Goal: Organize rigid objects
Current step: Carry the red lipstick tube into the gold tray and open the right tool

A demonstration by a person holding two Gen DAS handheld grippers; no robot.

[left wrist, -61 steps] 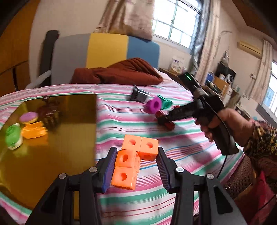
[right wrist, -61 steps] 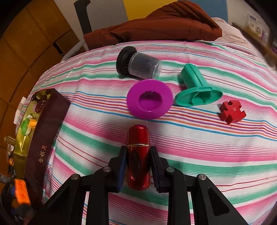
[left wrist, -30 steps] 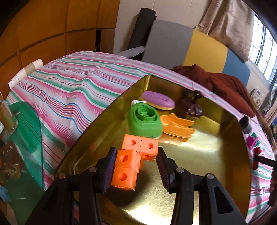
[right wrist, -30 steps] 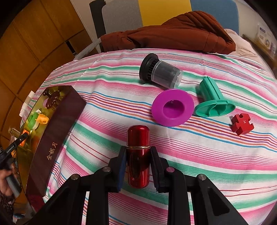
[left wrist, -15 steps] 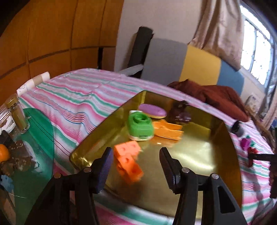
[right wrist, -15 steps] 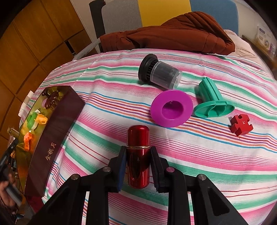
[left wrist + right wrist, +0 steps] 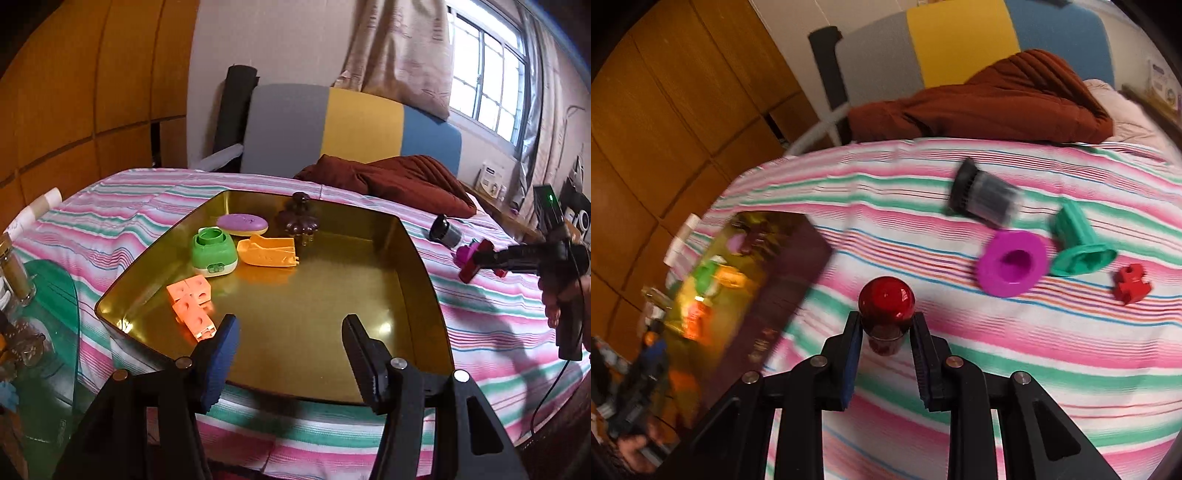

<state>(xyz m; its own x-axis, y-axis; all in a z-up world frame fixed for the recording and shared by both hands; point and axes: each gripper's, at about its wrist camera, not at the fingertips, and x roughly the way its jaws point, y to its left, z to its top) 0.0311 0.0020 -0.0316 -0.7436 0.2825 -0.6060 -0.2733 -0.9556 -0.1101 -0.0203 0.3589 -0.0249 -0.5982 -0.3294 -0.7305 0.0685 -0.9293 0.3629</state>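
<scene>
The gold tray (image 7: pixel 424 280) lies on the striped cloth. In it are the orange block cluster (image 7: pixel 190 304), a green round toy (image 7: pixel 213 252), an orange boat piece (image 7: pixel 267 251), a purple oval (image 7: pixel 242 223) and a dark figure (image 7: pixel 299 220). My left gripper (image 7: pixel 290 343) is open and empty above the tray's near edge. My right gripper (image 7: pixel 886 332) is shut on a red capsule (image 7: pixel 886 304), lifted off the cloth; it also shows in the left wrist view (image 7: pixel 471 271). The tray shows blurred in the right wrist view (image 7: pixel 768 295).
On the cloth lie a purple disc (image 7: pixel 1014 267), a teal flanged piece (image 7: pixel 1078 247), a small red block (image 7: pixel 1131 283) and a black-capped clear jar (image 7: pixel 984 195). A brown blanket (image 7: pixel 391 179) lies at the back. A glass table (image 7: pixel 44 302) with jars stands at the left.
My left gripper opened and dropped the orange blocks into the tray, then drew back. My right gripper lifted the red capsule off the cloth and tipped it upward.
</scene>
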